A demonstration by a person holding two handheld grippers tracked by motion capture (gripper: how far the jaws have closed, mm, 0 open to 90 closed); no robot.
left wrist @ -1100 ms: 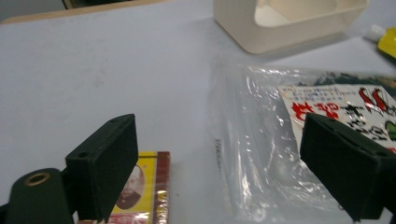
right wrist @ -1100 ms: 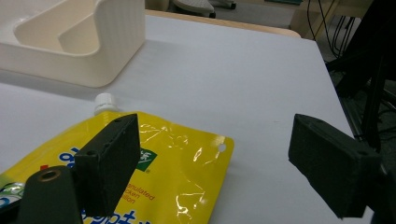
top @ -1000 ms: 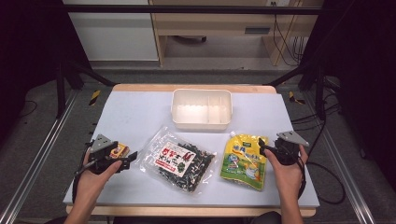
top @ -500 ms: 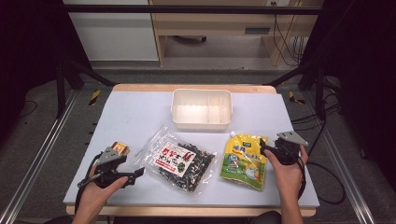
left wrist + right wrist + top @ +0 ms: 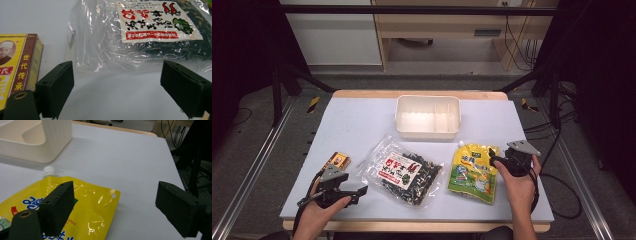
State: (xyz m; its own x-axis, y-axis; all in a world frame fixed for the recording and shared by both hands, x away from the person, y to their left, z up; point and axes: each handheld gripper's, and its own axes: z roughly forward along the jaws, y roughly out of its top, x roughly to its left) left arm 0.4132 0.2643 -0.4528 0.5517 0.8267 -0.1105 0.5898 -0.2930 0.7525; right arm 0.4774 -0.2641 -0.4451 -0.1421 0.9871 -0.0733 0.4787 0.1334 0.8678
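Bare 2-compartment white bin (image 5: 427, 116); left gripper (image 5: 117, 85) and right gripper (image 5: 115, 207) wide apart, holding nothing.

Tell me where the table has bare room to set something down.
Free: the table's far-left stretch beside the white bin, and the far-right corner past it. Crowded: the near half, where small box, seaweed bag and yellow pouch lie in a row.

Open table (image 5: 362, 125) is lying btwn left tool (image 5: 117, 82) & clear bag (image 5: 140, 32); yellow box (image 5: 17, 62) is crowding its left. Yellow pouch (image 5: 75, 205) is sitting under right tool (image 5: 112, 207); white bin (image 5: 37, 140) is blocking beyond.
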